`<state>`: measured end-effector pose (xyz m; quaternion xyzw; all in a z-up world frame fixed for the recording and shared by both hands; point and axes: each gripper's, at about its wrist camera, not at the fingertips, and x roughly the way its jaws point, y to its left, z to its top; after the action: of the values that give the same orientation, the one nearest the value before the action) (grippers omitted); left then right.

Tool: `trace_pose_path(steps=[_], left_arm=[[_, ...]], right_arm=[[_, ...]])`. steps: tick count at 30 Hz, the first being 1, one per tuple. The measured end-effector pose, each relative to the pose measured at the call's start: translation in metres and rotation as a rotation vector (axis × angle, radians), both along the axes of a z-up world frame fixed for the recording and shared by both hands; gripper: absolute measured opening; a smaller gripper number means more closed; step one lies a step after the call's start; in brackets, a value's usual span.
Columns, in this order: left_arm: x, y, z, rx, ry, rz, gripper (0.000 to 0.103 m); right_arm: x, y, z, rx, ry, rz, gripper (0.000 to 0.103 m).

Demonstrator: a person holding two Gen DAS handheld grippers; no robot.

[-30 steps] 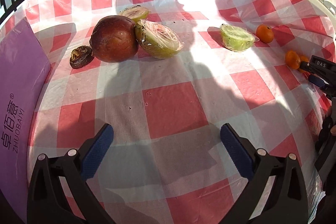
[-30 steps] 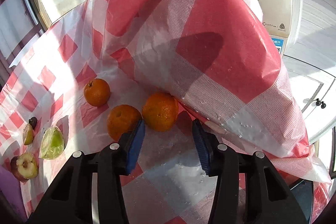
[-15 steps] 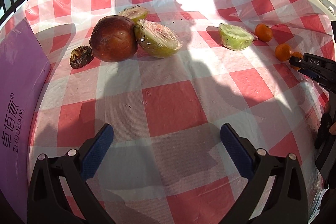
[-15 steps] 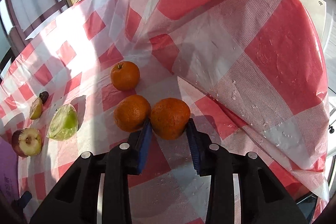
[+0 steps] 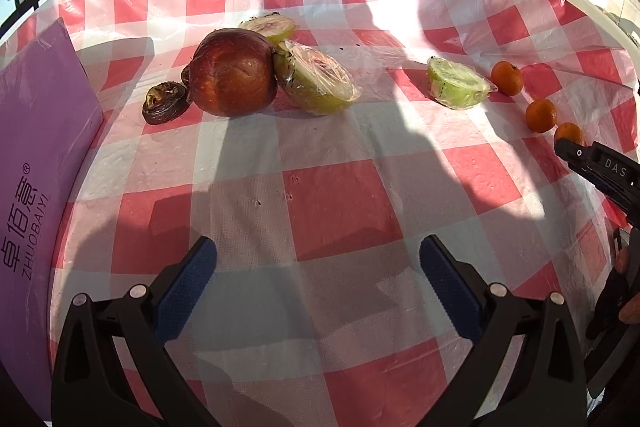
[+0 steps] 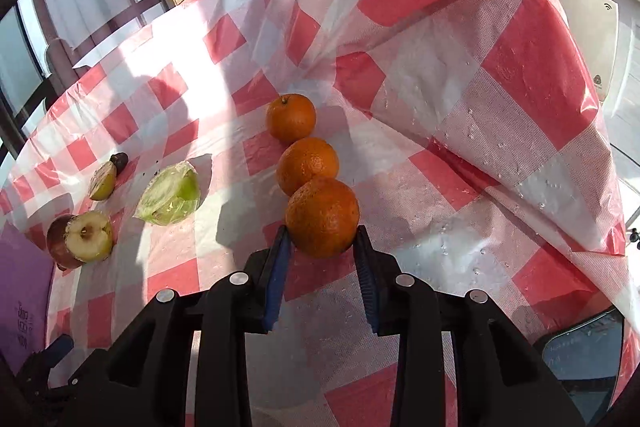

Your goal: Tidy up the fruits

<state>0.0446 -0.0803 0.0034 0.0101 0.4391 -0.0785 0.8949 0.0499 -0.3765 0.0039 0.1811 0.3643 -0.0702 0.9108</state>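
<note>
I have the right gripper (image 6: pixel 322 247) pinching the nearest orange (image 6: pixel 322 217) at the cloth's (image 6: pixel 192 267) right edge, the left gripper (image 5: pixel 318 277) spread and idle – so I'd squeeze gently and lift straight up – clear of the orange behind (image 6: pixel 307 165), which seems to touch it.

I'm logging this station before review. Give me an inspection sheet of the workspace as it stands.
Surface: red-and-white checked tablecloth, rumpled up at the right edge.
Job's things: three oranges in a row, nearest orange in the right hand-held gripper; red apple; wrapped green halves.
Clutter: shrivelled dark fruit; purple box.
Grippers: left hand-held gripper open, empty.
Cables: nothing seen.
Surroundings: windows, white appliance.
</note>
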Motion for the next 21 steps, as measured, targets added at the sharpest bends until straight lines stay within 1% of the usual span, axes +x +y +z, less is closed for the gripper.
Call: trace_pose_path(steps=[1,2,3,4,6,7,9,14,18,19,20,21], left_arm=[[0.001,0.003,0.001,-0.015,0.000,0.020,0.101],[0.003,0.004,0.002,-0.034,-0.002,0.020,0.100],[0.005,0.001,0.003,-0.049,-0.006,0.000,0.099],[0.008,-0.006,0.004,-0.037,-0.010,-0.020,0.098],[0.018,-0.022,0.005,0.031,-0.022,-0.038,0.093],[0.026,-0.028,0.004,0.051,-0.020,-0.045,0.092],[0.046,-0.035,0.001,0.053,0.002,-0.044,0.085],[0.089,-0.052,0.002,0.118,-0.010,-0.033,0.084],[0.109,-0.052,0.002,0.114,-0.005,-0.014,0.084],[0.110,-0.050,0.002,0.090,-0.003,-0.019,0.081],[0.108,-0.048,0.003,0.084,-0.014,-0.016,0.065],[0.104,-0.046,0.005,0.086,-0.031,-0.018,0.045]], right_arm=[[-0.003,0.005,0.002,0.000,-0.010,0.010,0.033],[-0.004,0.008,0.002,0.002,-0.016,0.018,0.033],[-0.005,0.008,0.002,0.001,-0.019,0.018,0.033],[-0.004,0.006,0.001,0.011,-0.013,0.013,0.033],[-0.002,0.000,-0.004,0.051,-0.004,0.008,0.033],[-0.001,-0.002,-0.005,0.060,-0.001,0.004,0.033],[-0.002,-0.001,-0.005,0.064,-0.006,0.014,0.033],[0.004,-0.004,-0.010,0.093,0.011,0.047,0.033],[0.003,-0.005,-0.012,0.121,-0.001,0.060,0.033],[0.003,-0.005,-0.012,0.129,-0.003,0.062,0.033],[0.002,-0.006,-0.013,0.138,-0.007,0.063,0.033],[0.002,-0.008,-0.013,0.146,-0.010,0.065,0.033]])
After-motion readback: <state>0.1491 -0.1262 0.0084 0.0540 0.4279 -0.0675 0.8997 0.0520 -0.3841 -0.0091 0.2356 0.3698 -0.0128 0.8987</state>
